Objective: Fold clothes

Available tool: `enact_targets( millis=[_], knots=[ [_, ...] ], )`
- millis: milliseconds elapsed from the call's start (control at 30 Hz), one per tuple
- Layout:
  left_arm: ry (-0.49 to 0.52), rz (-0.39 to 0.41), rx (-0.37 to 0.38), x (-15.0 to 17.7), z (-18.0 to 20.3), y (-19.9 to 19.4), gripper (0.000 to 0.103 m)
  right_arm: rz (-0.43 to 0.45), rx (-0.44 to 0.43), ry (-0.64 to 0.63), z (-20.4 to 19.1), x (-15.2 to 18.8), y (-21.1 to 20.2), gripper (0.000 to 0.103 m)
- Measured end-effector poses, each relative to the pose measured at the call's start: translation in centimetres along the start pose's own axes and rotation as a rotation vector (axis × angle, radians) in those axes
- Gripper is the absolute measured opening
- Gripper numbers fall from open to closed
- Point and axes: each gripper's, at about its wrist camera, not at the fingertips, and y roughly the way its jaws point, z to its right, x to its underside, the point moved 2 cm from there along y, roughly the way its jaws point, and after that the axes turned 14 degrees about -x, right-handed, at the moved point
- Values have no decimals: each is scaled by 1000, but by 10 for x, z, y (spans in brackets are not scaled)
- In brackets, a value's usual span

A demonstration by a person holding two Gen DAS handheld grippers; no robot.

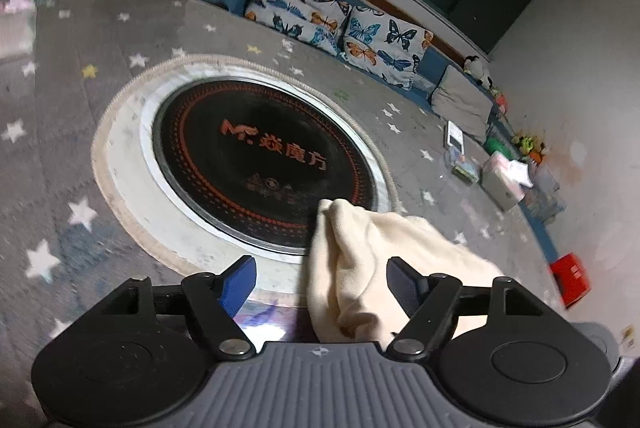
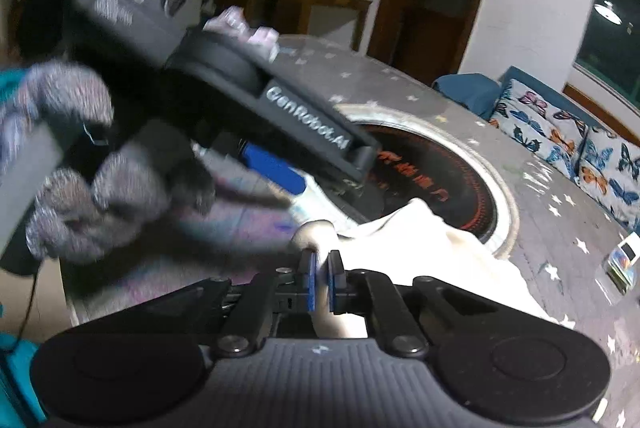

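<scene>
Cream fleece garment [image 1: 384,260]: beside round black hob [image 1: 264,164]; your right tongs [image 2: 322,268] pinch it, left tongs [image 1: 320,282] spread wide.

A cream-coloured soft fabric garment [image 1: 384,260] lies bunched and crumpled on the grey star-patterned worktop [image 1: 80,148], rumpled into loose folds rather than spread flat. One rounded end of it reaches over the near rim of the round black glass hob [image 1: 256,156] set into the worktop, covering a little of the orange dotted ring. From the right wrist view the same garment [image 2: 432,248] forms a pale heap, with a puckered edge raised at its near side, pinched between blue pads.
</scene>
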Motion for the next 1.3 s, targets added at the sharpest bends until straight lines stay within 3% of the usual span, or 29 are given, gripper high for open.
enact_targets(
  millis=[333, 433, 500, 667, 833, 900, 1067, 1300],
  knots=[
    [-140, -134, 83, -2, 14, 24, 73, 100, -11, 89, 13, 0, -29, 4],
    [-180, -152, 94, 1, 14, 30, 63, 114, -19, 93, 12, 2, -32, 4],
    [-209, -167, 111, 3, 11, 34, 47, 117, -28, 98, 12, 3, -33, 4],
    [-256, -177, 118, 7, 6, 38, 26, 104, -46, 96, 9, 6, -31, 5],
    [-224, -161, 93, 8, 8, 38, 22, 114, -39, 141, 15, 12, -38, 10],
    [-217, -157, 89, 8, 9, 38, 22, 117, -11, 163, 21, 17, -46, 16],
    [-201, -149, 81, 8, 10, 36, 22, 116, 91, 239, 45, 36, -66, 18],
    [-167, -133, 64, 9, 15, 34, 22, 123, 290, 448, 105, 81, -95, 26]
  ],
)
